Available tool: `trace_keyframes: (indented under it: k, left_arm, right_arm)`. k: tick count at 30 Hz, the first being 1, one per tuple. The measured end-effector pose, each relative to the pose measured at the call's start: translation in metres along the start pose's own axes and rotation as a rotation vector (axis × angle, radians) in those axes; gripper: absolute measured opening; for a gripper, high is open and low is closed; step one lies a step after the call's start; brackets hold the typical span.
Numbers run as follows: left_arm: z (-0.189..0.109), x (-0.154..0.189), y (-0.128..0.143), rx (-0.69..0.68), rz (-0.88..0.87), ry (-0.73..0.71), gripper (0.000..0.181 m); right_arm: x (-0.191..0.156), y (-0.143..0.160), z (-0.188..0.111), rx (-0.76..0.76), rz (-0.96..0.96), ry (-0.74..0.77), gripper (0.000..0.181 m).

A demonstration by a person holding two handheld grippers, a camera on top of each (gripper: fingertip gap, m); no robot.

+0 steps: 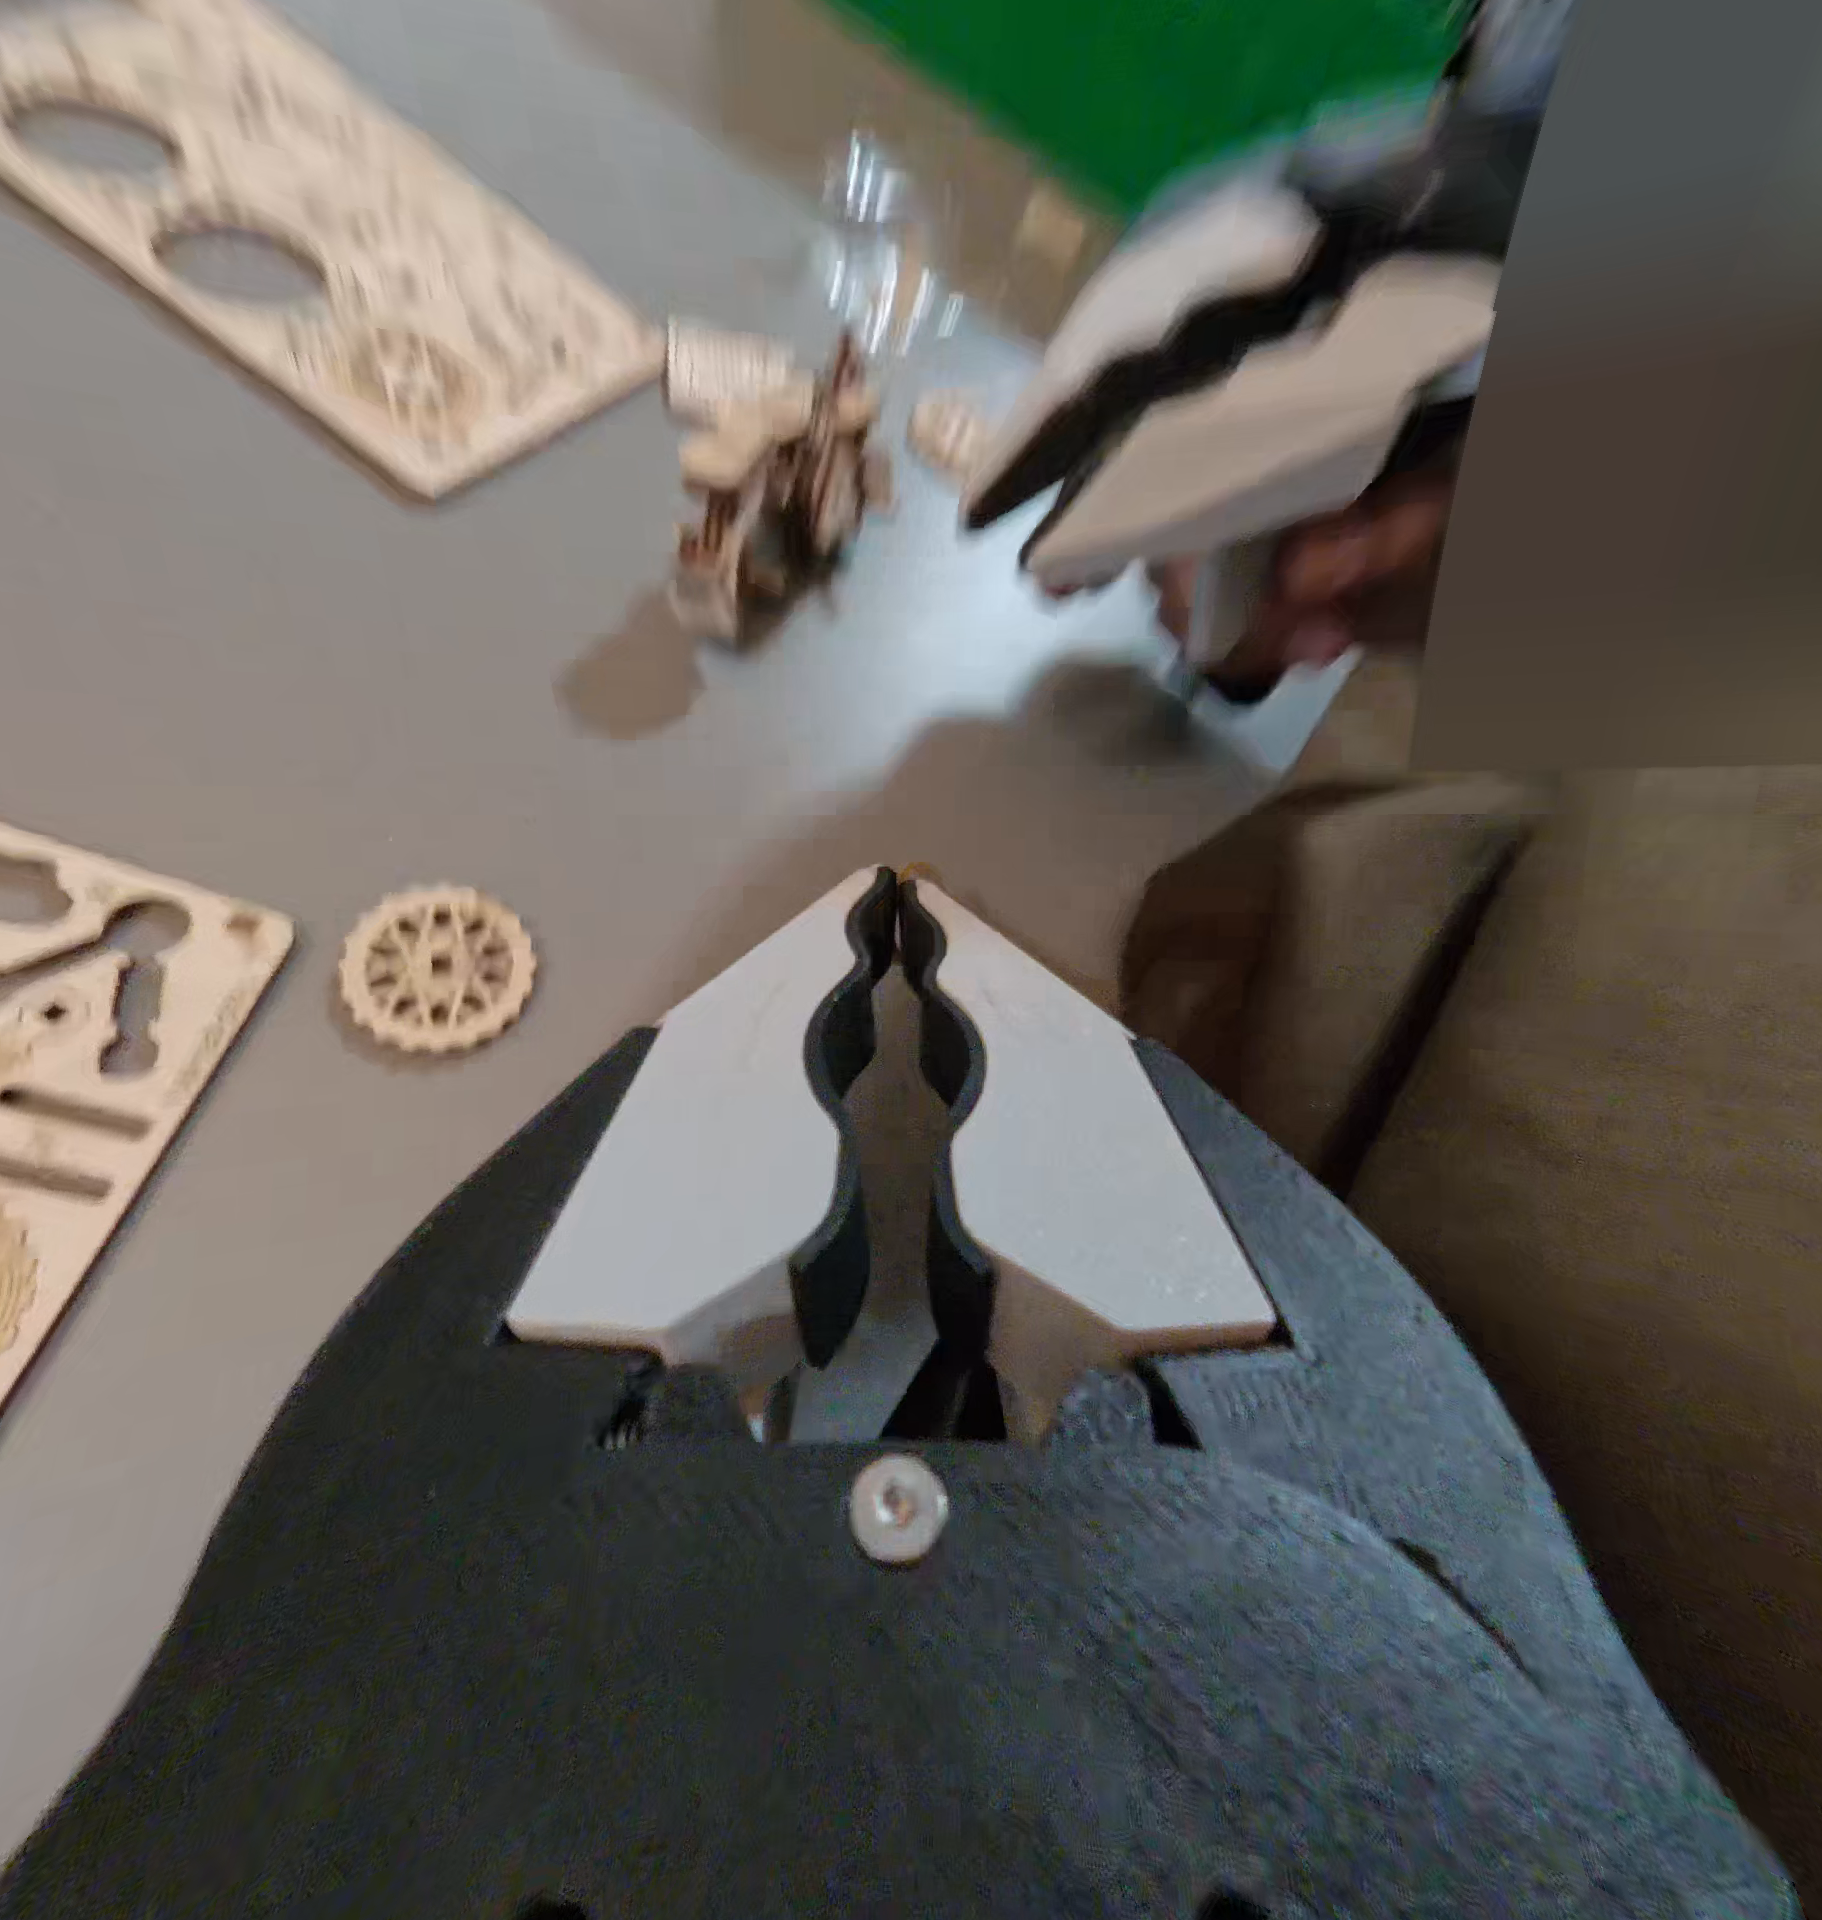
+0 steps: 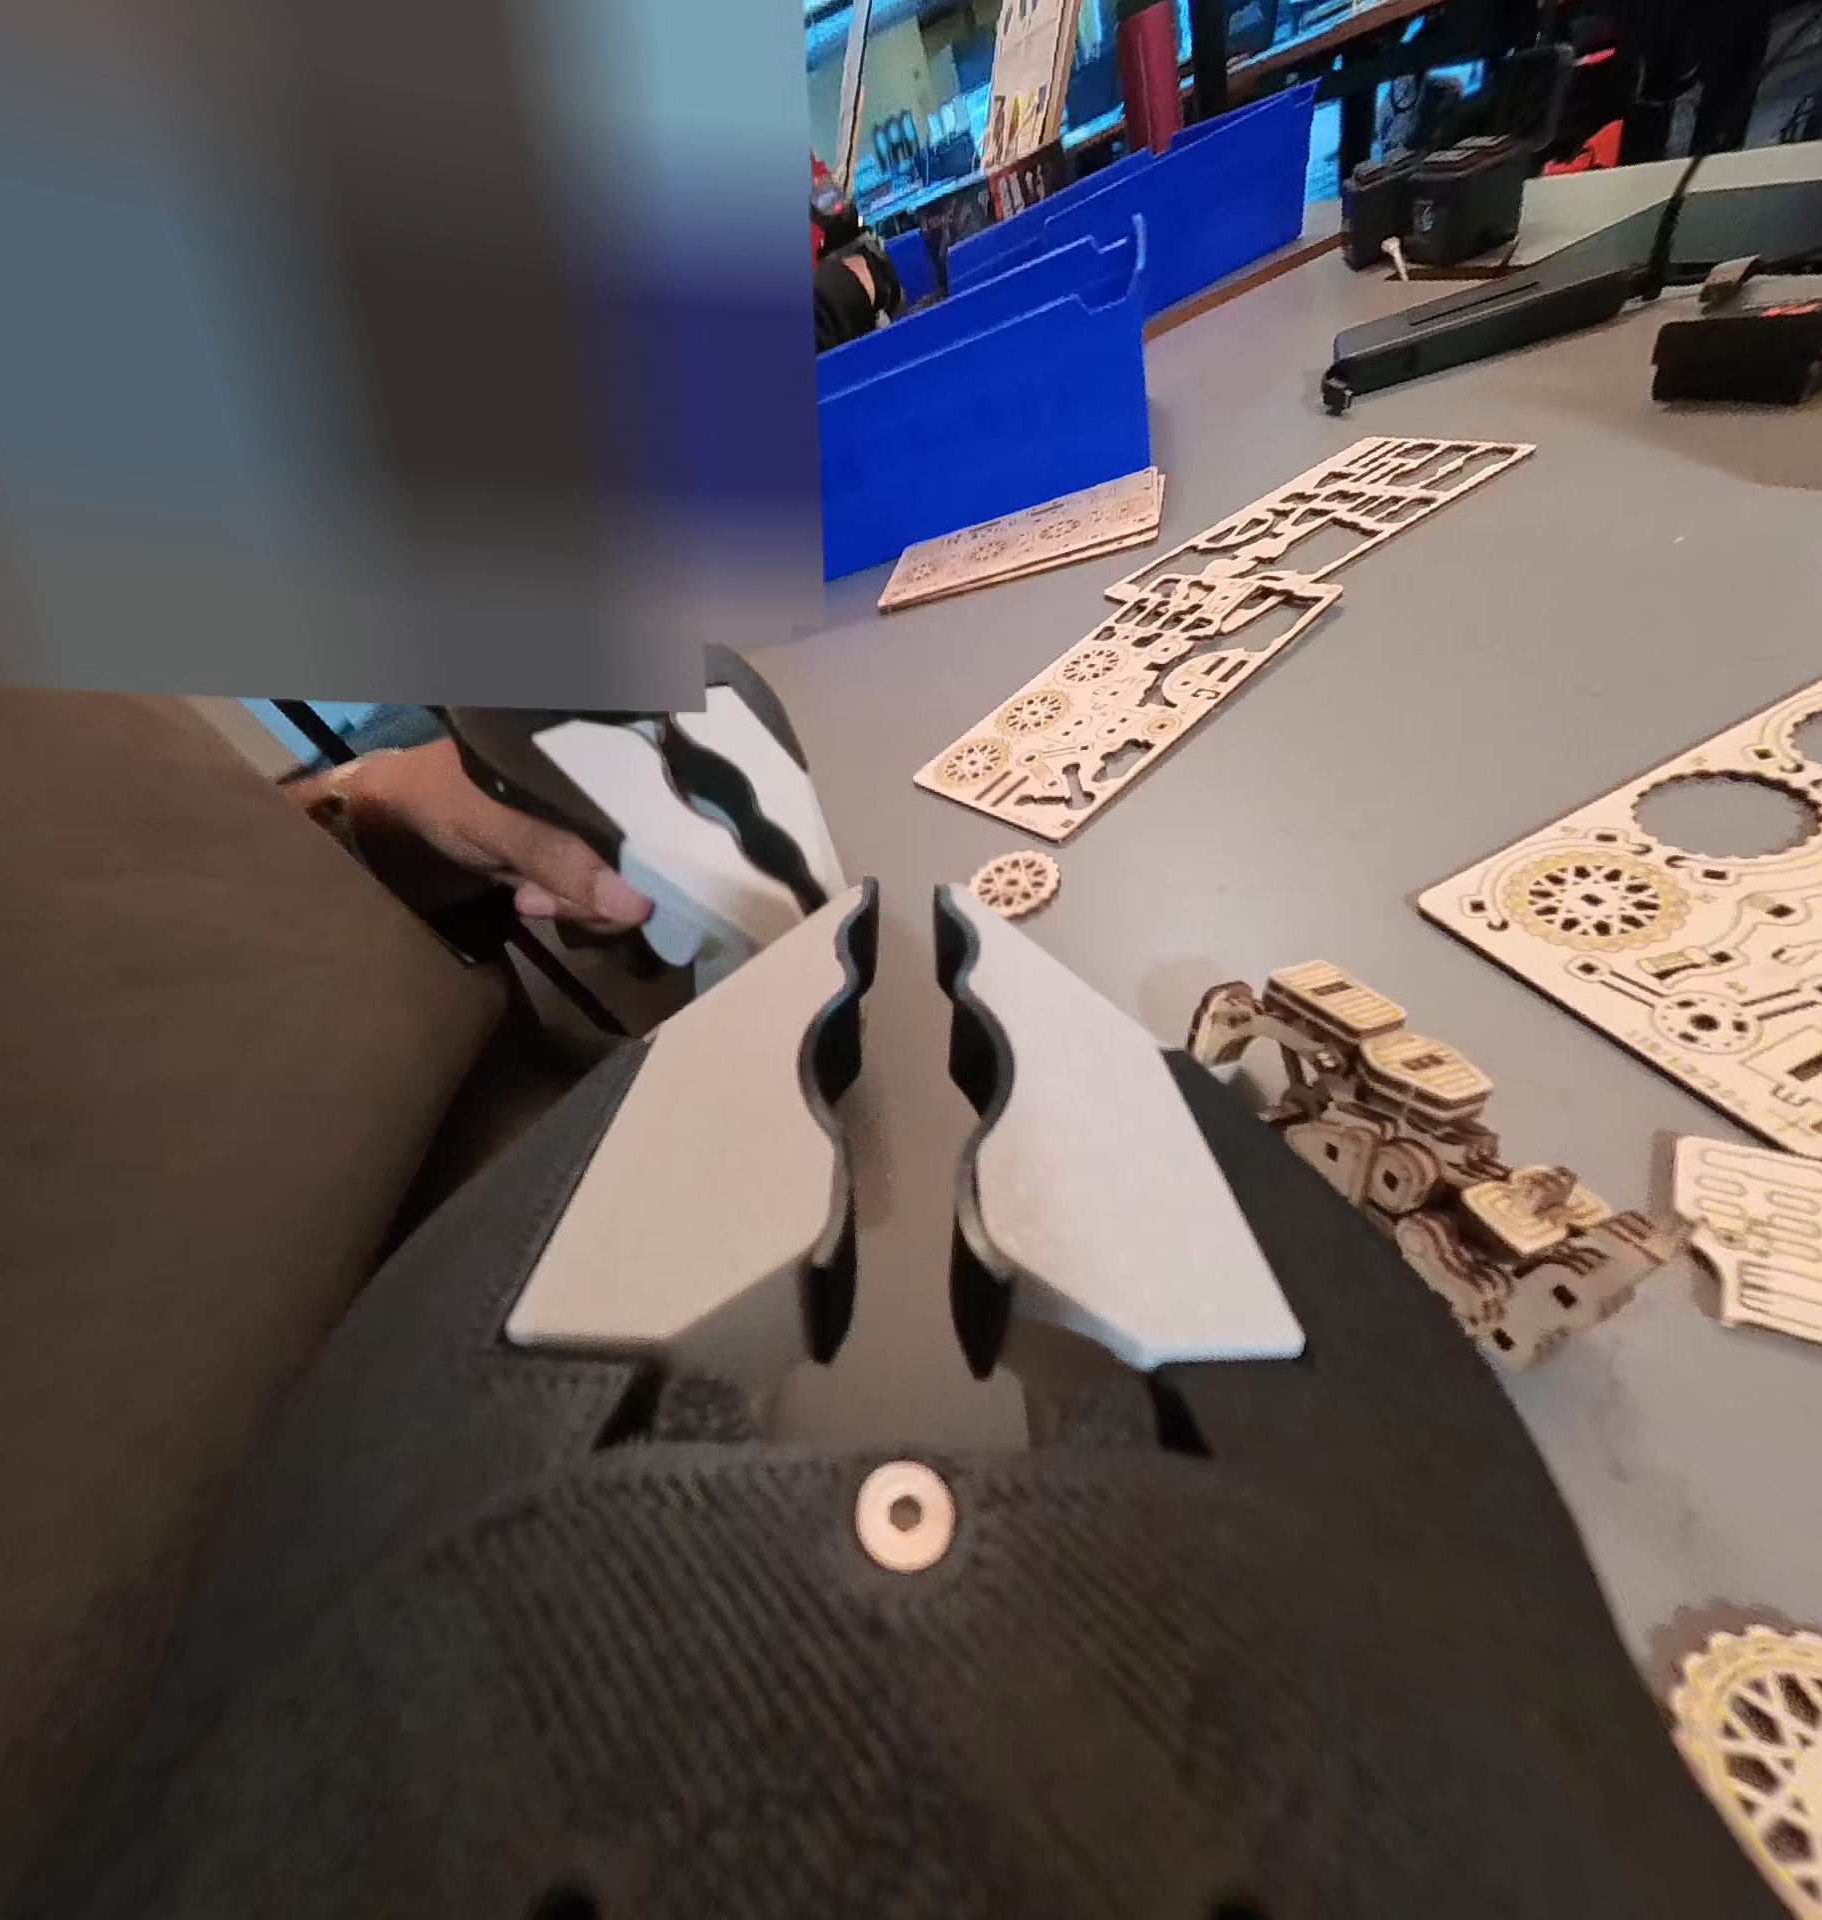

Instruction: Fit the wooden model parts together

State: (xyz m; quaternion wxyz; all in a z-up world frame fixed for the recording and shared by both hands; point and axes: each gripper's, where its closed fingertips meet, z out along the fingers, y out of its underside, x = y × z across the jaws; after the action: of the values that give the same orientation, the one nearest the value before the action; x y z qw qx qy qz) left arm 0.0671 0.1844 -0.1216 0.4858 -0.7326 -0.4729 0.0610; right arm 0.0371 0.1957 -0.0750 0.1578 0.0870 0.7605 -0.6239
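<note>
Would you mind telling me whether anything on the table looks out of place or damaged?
Nothing looks damaged. One loose wooden gear lies alone on the grey table, apart from the half-built model and the part sheets.

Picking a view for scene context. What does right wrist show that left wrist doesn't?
Right wrist only: blue bins, a black case at the table's far edge, a large wheel at lower right.
Left wrist only: a green surface beyond the table, left gripper shut on a tiny piece.
Both: the part-built model, the loose small gear, cut-out sheets, right gripper open.
</note>
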Motion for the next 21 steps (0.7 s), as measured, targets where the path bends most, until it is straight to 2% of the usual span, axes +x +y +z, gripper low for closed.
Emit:
trace_keyframes:
  k: [3, 6, 9, 14, 21]
  left_arm:
    - [-0.021, 0.012, -0.041, 0.255, -0.083, 0.181, 0.000]
    - [-0.034, 0.018, -0.059, 0.383, -0.041, 0.244, 0.000]
    - [-0.033, 0.026, -0.066, 0.418, 0.033, 0.270, 0.000]
    - [-0.028, 0.045, -0.072, 0.440, 0.127, 0.356, 0.000]
    - [-0.020, 0.041, -0.079, 0.442, 0.054, 0.380, 0.000]
  right_arm:
    - [0.003, -0.010, -0.003, 0.071, 0.125, -0.044, 0.008]
    - [-0.001, -0.022, -0.007, 0.156, 0.305, -0.156, 0.003]
    - [-0.011, -0.026, -0.007, 0.187, 0.415, -0.265, 0.000]
    - [-0.031, -0.027, -0.004, 0.180, 0.433, -0.377, 0.000]
    - [-0.035, -0.026, -0.006, 0.172, 0.447, -0.420, 0.000]
